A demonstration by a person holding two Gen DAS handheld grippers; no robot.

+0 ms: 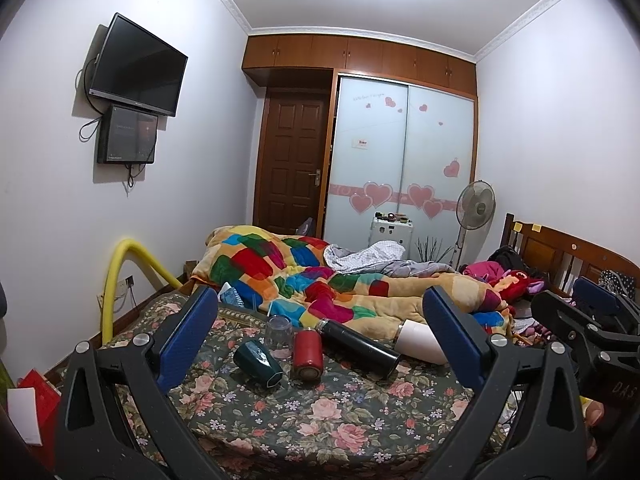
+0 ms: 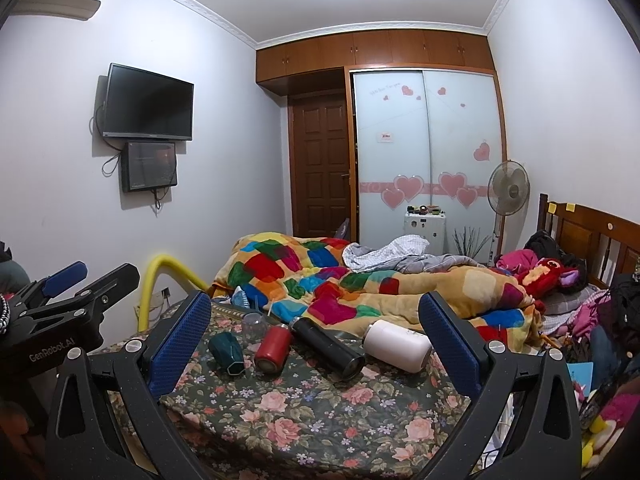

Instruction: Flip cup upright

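Several cups lie on the floral bedspread. A dark green cup lies on its side. A clear glass stands upside down behind it. A red bottle, a black flask and a white cup lie on their sides. My left gripper is open and empty, short of the cups. My right gripper is open and empty too, also held back from them. Each gripper shows at the edge of the other's view.
A colourful patchwork blanket is heaped behind the cups. A yellow rail stands at the bed's left side. The wooden headboard and soft toys are at the right. A fan and wardrobe stand at the back.
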